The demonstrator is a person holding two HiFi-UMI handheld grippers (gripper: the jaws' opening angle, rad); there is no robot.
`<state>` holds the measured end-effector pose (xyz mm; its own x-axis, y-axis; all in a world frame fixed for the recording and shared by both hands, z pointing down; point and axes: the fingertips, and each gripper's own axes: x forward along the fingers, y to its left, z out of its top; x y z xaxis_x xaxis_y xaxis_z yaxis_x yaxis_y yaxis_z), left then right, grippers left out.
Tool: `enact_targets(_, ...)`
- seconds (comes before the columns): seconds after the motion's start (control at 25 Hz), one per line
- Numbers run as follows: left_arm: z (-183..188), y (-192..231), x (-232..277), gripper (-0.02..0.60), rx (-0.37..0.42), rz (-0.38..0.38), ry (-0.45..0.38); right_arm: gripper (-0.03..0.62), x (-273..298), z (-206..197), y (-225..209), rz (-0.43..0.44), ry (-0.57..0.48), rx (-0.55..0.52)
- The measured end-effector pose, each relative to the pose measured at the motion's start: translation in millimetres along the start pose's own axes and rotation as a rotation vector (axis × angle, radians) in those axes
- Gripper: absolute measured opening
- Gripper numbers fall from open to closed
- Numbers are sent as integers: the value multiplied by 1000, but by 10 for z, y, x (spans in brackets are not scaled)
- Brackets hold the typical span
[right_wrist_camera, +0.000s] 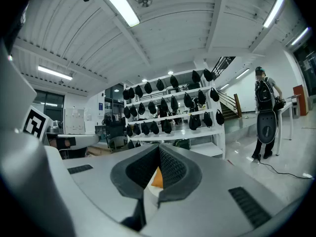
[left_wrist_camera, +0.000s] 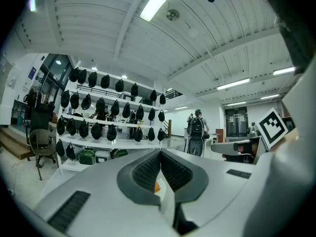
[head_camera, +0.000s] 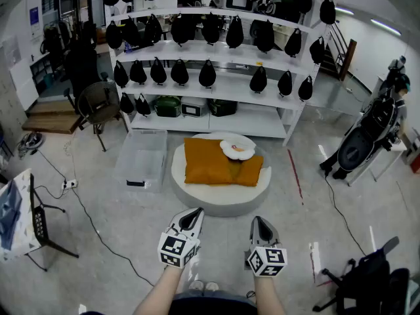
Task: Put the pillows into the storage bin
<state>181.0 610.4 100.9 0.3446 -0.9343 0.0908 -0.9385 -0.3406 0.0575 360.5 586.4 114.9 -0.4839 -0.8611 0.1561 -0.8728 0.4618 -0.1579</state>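
1. Head view, hidden or cut off:
   - The person's two forearms [head_camera: 172,294] are cut by the bottom edge.
   - The orange pillow [head_camera: 209,161] lies on a round white pad [head_camera: 197,199] on the floor. A fold or seam near its right end makes it unclear whether this is one pillow or two.
   - A white pillow [head_camera: 237,148] shaped like a fried egg rests on the orange one's far edge.
   - The clear storage bin [head_camera: 141,157] stands just left of the pad, apart from both pillows.
   - The bin bears a dark label on its near wall, too small to read.
2. Head view, grippers and counts:
   - The left gripper [head_camera: 196,212] and right gripper [head_camera: 258,220] are held side by side over bare floor, short of the pad. Both are clenched with nothing in them.
   - There are two marker cubes [head_camera: 176,249], one per gripper, with square black-and-white patterns and no lettering.
   - There is one bin, one pad and one chair [head_camera: 98,104].
   - Black bags [head_camera: 207,74] hang in rows on white shelving [head_camera: 223,88]. They overlap too much for an exact count.
3. Left gripper view:
   - The left gripper [left_wrist_camera: 160,152] has its ribbed pads pressed together at the tips and grips nothing.
   - A sliver of orange shows through the gap below the tips, well beyond the jaws.
   - The shelving [left_wrist_camera: 106,143] with the bags is in the background.
   - One person [left_wrist_camera: 197,127] wearing a backpack stands far off.
   - No writing is legible.
4. Right gripper view:
   - The right gripper [right_wrist_camera: 159,146] is likewise closed tight and empty.
   - An orange wedge is visible behind the pads.
   - One person [right_wrist_camera: 264,113] stands at the right beside a dark upright device.
   - The other gripper's marker cube [right_wrist_camera: 35,124] shows at the left edge, partly cut off.
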Motion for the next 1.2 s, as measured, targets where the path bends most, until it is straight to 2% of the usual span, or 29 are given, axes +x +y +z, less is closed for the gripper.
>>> enact_targets(0.36,-13,64,-53,21,2,24,-11,0,-18,-18,69,14,14,-7)
enact_targets(0.48,-62,32,-65,21,-9,-6,-3,1,-25,-63,113,27,20,6)
enact_targets(0.72,-238,-136,-56,21,-24,-117,54,3,-22,-192,266,95,33,55)
enact_targets(0.88,-253,-99,-38,23,-99,-122,35,5,-8,-215,290,100,42,65)
enact_targets(1.0,-261,-28,-48,25,-120,-114,32,13,4,-192,299,94,34,71)
enact_targets(1.04,-262,-6,-46,33,-130,-111,31,23,12,-181,297,91,31,69)
enact_targets(1.12,-271,35,-35,124,-151,-105,29,58,38,-180,283,82,33,64)
enact_targets(1.2,-288,70,-29,172,-163,-100,26,97,74,-212,276,73,46,62)
